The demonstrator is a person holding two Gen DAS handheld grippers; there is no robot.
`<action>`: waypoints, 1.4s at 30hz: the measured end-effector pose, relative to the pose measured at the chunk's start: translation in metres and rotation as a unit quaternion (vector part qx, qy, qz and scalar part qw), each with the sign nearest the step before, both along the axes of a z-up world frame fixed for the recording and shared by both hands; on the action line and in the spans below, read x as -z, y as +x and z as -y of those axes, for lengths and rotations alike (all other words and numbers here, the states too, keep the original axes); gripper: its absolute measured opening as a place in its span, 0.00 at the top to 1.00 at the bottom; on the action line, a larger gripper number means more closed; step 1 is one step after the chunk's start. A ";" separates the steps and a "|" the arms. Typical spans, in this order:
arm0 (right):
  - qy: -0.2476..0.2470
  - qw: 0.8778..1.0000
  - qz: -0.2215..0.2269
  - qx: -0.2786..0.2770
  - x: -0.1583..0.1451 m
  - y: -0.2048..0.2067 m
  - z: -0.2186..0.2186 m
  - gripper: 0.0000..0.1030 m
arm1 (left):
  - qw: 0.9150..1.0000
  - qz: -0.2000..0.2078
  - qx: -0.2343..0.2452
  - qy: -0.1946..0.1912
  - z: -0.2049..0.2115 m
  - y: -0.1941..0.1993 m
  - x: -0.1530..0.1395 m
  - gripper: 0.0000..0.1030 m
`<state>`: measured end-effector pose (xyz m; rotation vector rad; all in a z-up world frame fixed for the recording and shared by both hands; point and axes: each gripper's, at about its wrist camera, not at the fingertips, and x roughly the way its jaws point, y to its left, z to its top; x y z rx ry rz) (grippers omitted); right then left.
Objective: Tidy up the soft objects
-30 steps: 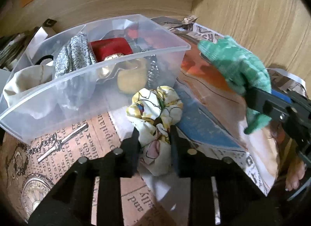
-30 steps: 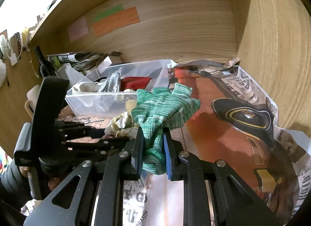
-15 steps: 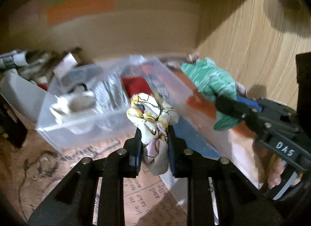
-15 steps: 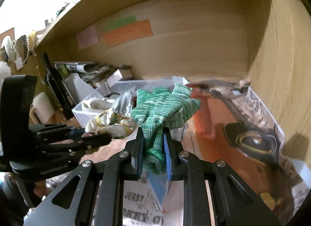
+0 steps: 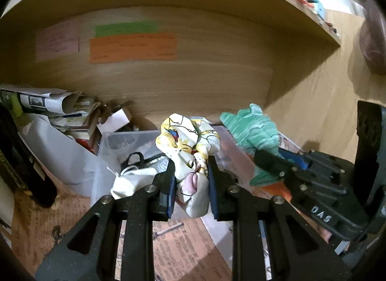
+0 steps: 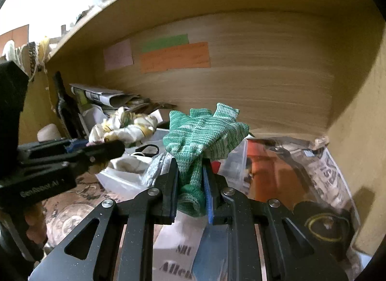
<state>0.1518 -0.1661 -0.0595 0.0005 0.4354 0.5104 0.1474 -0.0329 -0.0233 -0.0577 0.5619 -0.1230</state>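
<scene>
My left gripper is shut on a yellow-and-white patterned scrunchie and holds it in the air above the near edge of a clear plastic bin. My right gripper is shut on a green knitted glove and holds it raised over the bin. The scrunchie also shows in the right wrist view, and the glove in the left wrist view. The two grippers are side by side, the right one to the right.
The bin holds a white cloth, a grey knit item and black scissors. Rolled papers and boxes pile at the back left. Wooden back wall with coloured notes; side wall at right. Newspaper lines the shelf.
Both grippers have risen with their loads and tilted up. The bin now sits lower and farther in view, and the back wall fills more of both views.
</scene>
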 end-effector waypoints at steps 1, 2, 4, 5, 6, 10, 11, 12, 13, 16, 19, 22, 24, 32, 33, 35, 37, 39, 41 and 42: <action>-0.003 1.000 -0.002 -0.001 0.001 0.004 -0.003 0.84 | 1.000 -0.002 -0.002 -0.001 -0.002 0.005 0.001 0.78; -0.006 1.000 -0.006 -0.002 0.003 0.009 -0.005 0.84 | 1.000 -0.004 -0.003 0.000 -0.003 0.009 0.003 0.78; -0.009 1.000 -0.016 -0.003 0.007 0.019 -0.010 0.84 | 1.000 -0.007 -0.007 0.005 -0.005 0.016 0.008 0.78; -0.010 1.000 -0.021 -0.003 0.009 0.024 -0.011 0.84 | 1.000 -0.011 -0.010 0.008 -0.005 0.019 0.011 0.78; -0.013 0.999 -0.030 -0.003 0.014 0.030 -0.013 0.84 | 1.000 -0.015 -0.011 0.009 -0.006 0.022 0.015 0.78; -0.026 0.998 -0.056 -0.006 0.028 0.045 -0.018 0.84 | 0.999 -0.041 -0.012 0.007 -0.009 0.036 0.033 0.78; -0.030 0.998 -0.063 -0.008 0.032 0.047 -0.020 0.84 | 0.999 -0.048 -0.012 0.006 -0.011 0.039 0.037 0.78; -0.033 0.997 -0.069 -0.008 0.035 0.050 -0.022 0.84 | 0.998 -0.056 -0.013 0.006 -0.011 0.043 0.041 0.78; -0.037 0.997 -0.073 -0.008 0.038 0.052 -0.023 0.83 | 0.998 -0.063 -0.011 0.003 -0.012 0.046 0.046 0.78; -0.047 0.995 -0.085 -0.008 0.045 0.057 -0.029 0.81 | 0.997 -0.080 -0.007 -0.005 -0.014 0.053 0.056 0.78; -0.055 0.994 -0.089 -0.002 0.049 0.059 -0.031 0.81 | 0.996 -0.090 -0.009 -0.004 -0.016 0.058 0.061 0.72; -0.057 0.994 -0.092 0.004 0.049 0.060 -0.030 0.71 | 0.996 -0.092 -0.012 -0.008 -0.017 0.056 0.062 0.55; -0.058 0.994 -0.094 0.010 0.050 0.060 -0.027 0.57 | 0.996 -0.091 -0.015 -0.007 -0.017 0.054 0.062 0.51; -0.057 0.996 -0.067 0.018 0.036 0.049 -0.026 0.51 | 0.998 -0.065 -0.017 -0.012 -0.021 0.035 0.047 0.41; -0.054 0.997 -0.061 0.017 0.032 0.045 -0.025 0.51 | 0.998 -0.057 -0.018 -0.010 -0.022 0.031 0.042 0.41; -0.046 0.998 -0.047 0.017 0.024 0.039 -0.022 0.50 | 0.999 -0.038 -0.022 -0.008 -0.022 0.020 0.031 0.41; -0.033 0.999 -0.035 0.015 0.015 0.030 -0.018 0.50 | 0.999 -0.021 -0.023 -0.008 -0.023 0.009 0.020 0.41; -0.022 0.999 -0.019 0.013 0.005 0.019 -0.015 0.50 | 1.000 -0.003 -0.028 -0.007 -0.024 -0.002 0.010 0.41; -0.013 1.000 -0.003 0.011 -0.005 0.007 -0.011 0.50 | 0.999 0.021 -0.032 -0.005 -0.025 -0.016 -0.002 0.41; -0.008 1.000 0.008 0.010 -0.012 -0.001 -0.009 0.50 | 0.999 0.030 -0.033 -0.004 -0.025 -0.022 -0.007 0.41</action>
